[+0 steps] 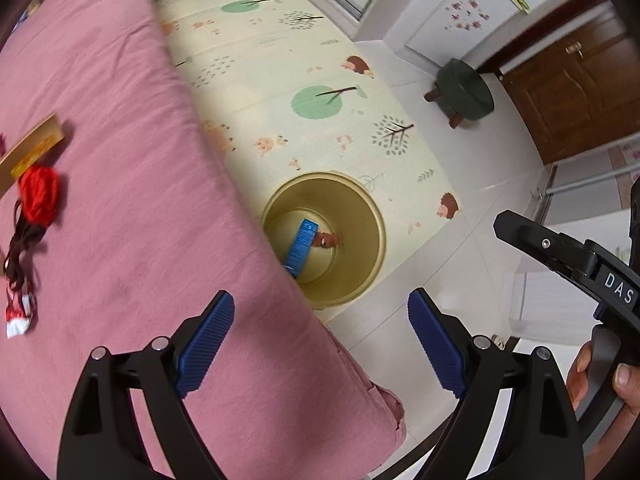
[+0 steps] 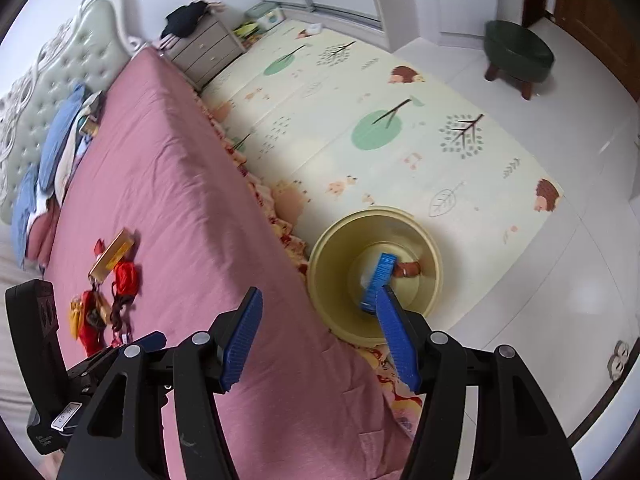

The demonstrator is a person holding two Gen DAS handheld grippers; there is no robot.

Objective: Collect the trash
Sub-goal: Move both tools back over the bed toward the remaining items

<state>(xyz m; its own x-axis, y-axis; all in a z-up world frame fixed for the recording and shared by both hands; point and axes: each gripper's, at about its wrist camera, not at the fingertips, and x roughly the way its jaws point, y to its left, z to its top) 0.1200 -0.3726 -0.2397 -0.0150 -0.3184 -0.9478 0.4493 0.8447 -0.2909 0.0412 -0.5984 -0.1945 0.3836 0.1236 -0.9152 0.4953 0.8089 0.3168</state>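
A yellow bin [image 1: 362,216] [image 2: 332,256] stands on the floor against the bed's side. Inside it lie a blue box [image 1: 302,244] [image 2: 378,276] and a small brown item [image 1: 328,240] [image 2: 408,269]. On the pink bed [image 1: 112,168] [image 2: 172,184] lie a gold flat box [image 1: 32,150] [image 2: 112,254], a red wad [image 1: 39,194] [image 2: 127,274], dark cord [image 1: 20,256] and red-and-yellow wrappers [image 2: 86,320]. My left gripper [image 1: 320,336] is open and empty above the bed edge. My right gripper [image 2: 320,340] is open and empty near the bin.
A patterned play mat [image 1: 280,80] [image 2: 400,128] covers the floor beside the bed. A dark green stool [image 1: 464,90] [image 2: 516,54] stands by a brown door [image 1: 580,92]. A grey nightstand [image 2: 204,50] and pillows [image 2: 60,136] are at the bed's head.
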